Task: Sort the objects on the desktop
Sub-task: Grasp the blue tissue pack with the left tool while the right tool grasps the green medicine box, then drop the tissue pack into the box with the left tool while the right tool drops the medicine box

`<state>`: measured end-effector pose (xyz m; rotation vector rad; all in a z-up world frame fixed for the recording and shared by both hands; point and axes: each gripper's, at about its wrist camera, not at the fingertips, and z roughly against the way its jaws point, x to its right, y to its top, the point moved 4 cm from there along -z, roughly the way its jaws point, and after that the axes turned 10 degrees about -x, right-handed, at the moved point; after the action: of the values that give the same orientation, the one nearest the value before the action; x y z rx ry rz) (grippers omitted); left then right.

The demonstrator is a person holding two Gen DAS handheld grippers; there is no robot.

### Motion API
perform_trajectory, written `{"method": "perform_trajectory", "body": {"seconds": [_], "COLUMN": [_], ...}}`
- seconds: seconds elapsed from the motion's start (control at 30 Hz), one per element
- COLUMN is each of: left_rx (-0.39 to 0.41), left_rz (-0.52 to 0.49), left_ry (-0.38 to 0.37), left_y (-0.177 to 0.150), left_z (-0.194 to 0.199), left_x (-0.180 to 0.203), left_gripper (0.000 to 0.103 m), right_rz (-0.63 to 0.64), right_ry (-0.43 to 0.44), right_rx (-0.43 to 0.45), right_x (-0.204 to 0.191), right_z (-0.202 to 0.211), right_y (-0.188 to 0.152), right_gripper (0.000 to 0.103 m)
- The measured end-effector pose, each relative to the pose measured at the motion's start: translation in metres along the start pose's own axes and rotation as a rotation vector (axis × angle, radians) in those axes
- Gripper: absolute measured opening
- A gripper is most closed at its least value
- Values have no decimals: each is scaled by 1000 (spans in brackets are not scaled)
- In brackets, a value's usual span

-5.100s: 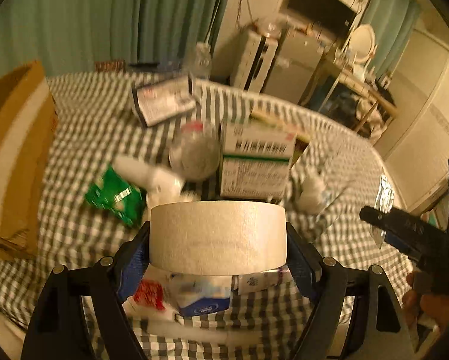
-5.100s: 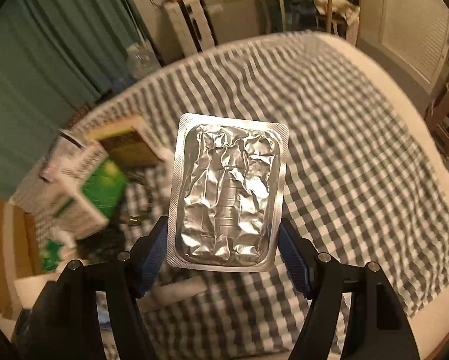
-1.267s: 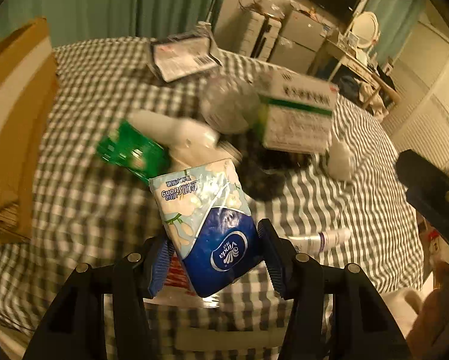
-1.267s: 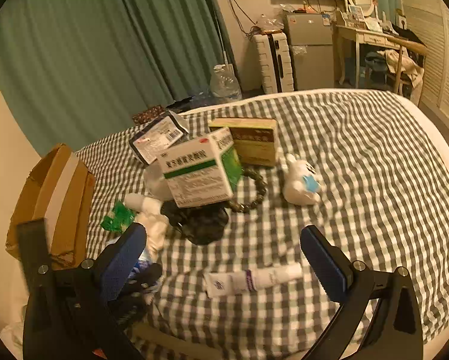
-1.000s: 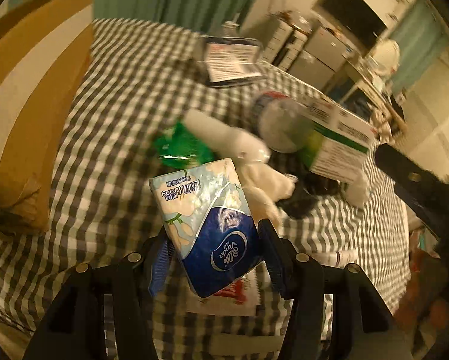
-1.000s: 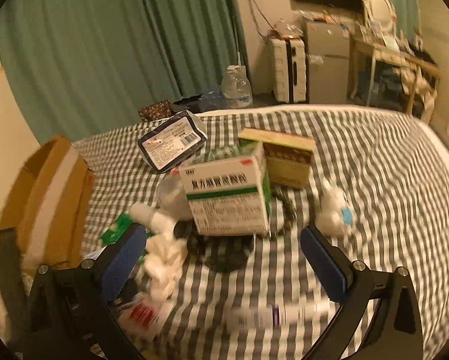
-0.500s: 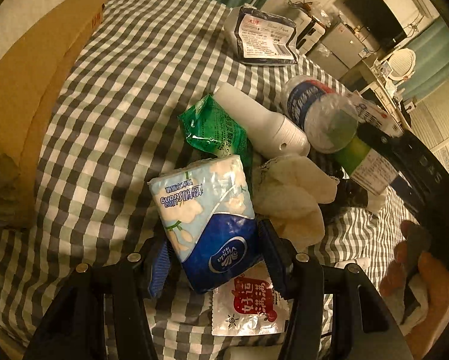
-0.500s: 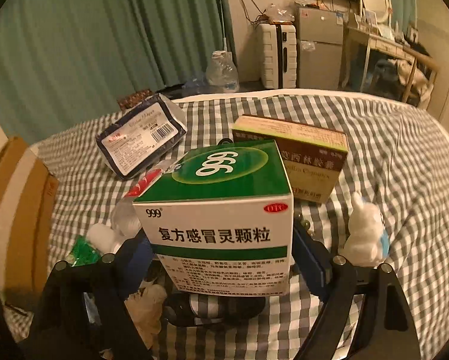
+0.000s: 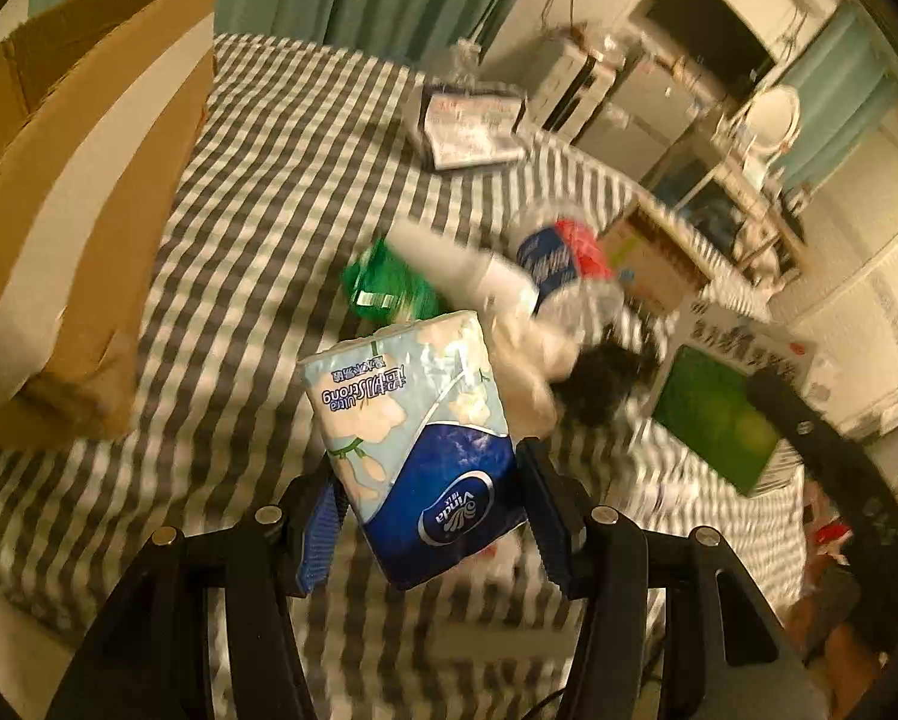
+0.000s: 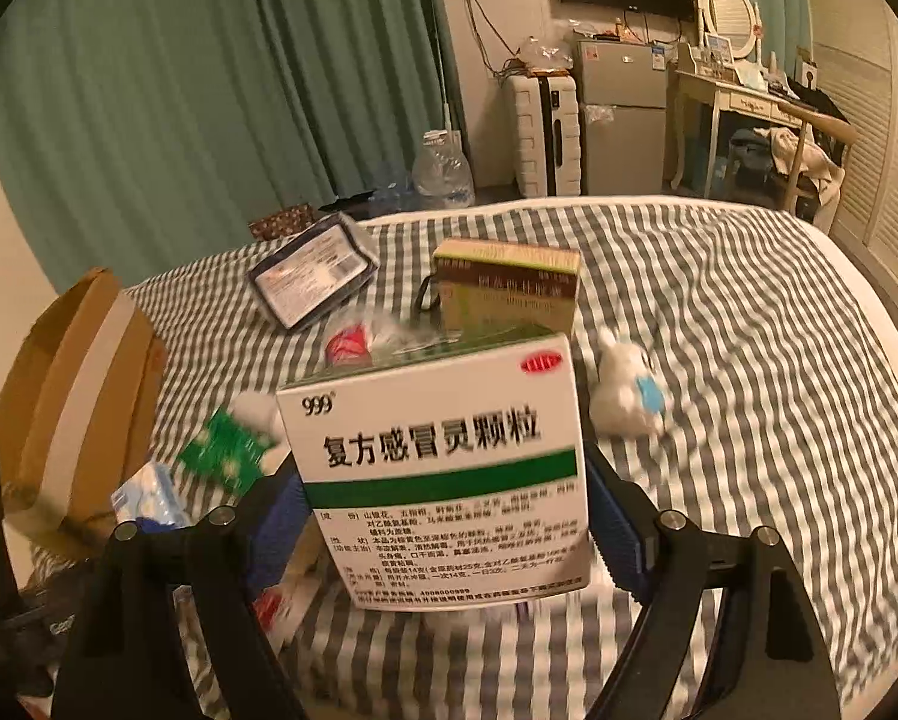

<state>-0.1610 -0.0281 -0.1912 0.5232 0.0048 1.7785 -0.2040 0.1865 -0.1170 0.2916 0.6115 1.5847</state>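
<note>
Gripping a tissue pack [image 9: 416, 438], left tool [image 9: 428, 516]; right tool [image 10: 443, 516] clamps medicine box [image 10: 443, 468].

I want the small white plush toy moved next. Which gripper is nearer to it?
Right. The white plush toy lies just beyond the right gripper, which holds the white-and-green medicine box. The left gripper sits far across the clutter.

Left gripper [image 9: 428, 516] and right gripper [image 10: 443, 516]: black angular arms, silver screw heads, apparently ribbed blue pads [image 10: 614, 525] lining each finger.
</note>
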Motion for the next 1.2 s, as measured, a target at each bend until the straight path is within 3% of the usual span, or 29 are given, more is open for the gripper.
{"method": "perform_trajectory", "body": {"seconds": [0.17, 0.4, 0.67, 0.8, 0.97, 1.2], "left_rx": [-33, 12, 126, 153, 180, 121], "left_rz": [0, -35, -115, -136, -68, 2], "left_ry": [-33, -9, -39, 5, 74, 140], "left_y": [-22, -26, 20, 58, 90, 113], "left_z": [13, 55, 158, 199, 218, 180], "left_x": [1, -4, -17, -45, -111, -208], "left_gripper": [56, 56, 56, 56, 56, 56], "right_rz": [3, 109, 174, 219, 302, 321], "right_ry": [-1, 7, 134, 234, 307, 356], "right_rx": [-12, -22, 101, 123, 89, -41], "right_x": [-15, -60, -123, -175, -247, -309], "right_z": [18, 42, 124, 144, 127, 54], "right_y": [-23, -47, -4, 20, 36, 40], "right_gripper": [82, 82, 82, 82, 82, 82]}}
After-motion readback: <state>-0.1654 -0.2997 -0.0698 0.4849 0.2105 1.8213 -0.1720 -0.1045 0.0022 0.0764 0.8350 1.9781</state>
